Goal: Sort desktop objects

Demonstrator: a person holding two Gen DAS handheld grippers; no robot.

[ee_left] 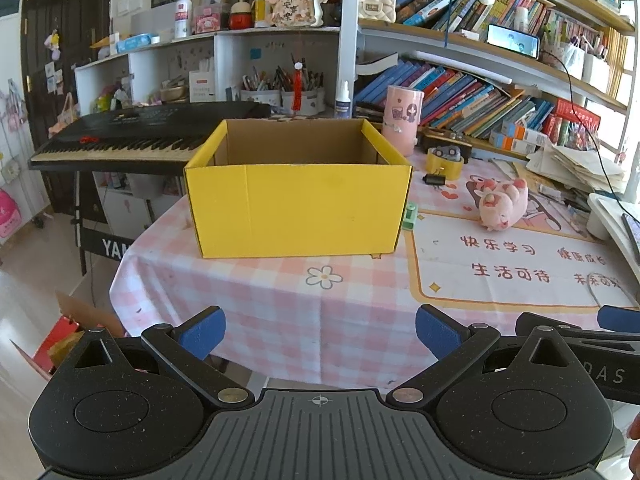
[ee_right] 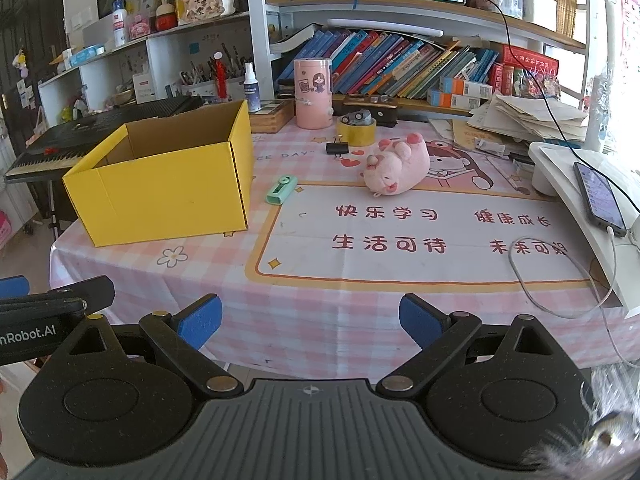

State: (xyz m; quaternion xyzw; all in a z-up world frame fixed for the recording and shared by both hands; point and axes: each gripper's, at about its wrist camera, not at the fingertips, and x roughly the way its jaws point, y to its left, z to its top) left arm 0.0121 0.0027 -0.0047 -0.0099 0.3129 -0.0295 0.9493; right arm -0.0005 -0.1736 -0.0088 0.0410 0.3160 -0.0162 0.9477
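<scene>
Left gripper (ee_left: 320,334) and right gripper (ee_right: 310,322), each with blue-padded fingers spread wide and holding nothing, hover side by side off the near edge of the table (ee_right: 320,320), which is covered in a pink checked cloth.

Landmark: yellow cardboard box (ee_left: 298,208), open-topped, brown inside, with its long axis running across the left wrist view and one long wall facing that camera. No contents can be seen from either view.

Relative to the box: a mint-green stapler-like object (ee_right: 282,189) lies flat just beside its right end, long axis slanting away from the grippers toward the back right. Further right lies a pink plush pig (ee_right: 396,168) on its back, feet up, snout toward the near left. Behind the pig, toward the bookshelf, are a black binder clip (ee_right: 335,148) and a yellow tape roll (ee_right: 356,130) with a small grey toy car resting on top. A pink cylindrical cup (ee_right: 313,94) stands upright behind the box's far right corner.

View differences: the right wrist view shows the green object whole; the left wrist view shows only a sliver of it at the box's corner (ee_left: 410,216). The right wrist view alone shows a phone (ee_right: 599,198) on a white stand, with its cable.
</scene>
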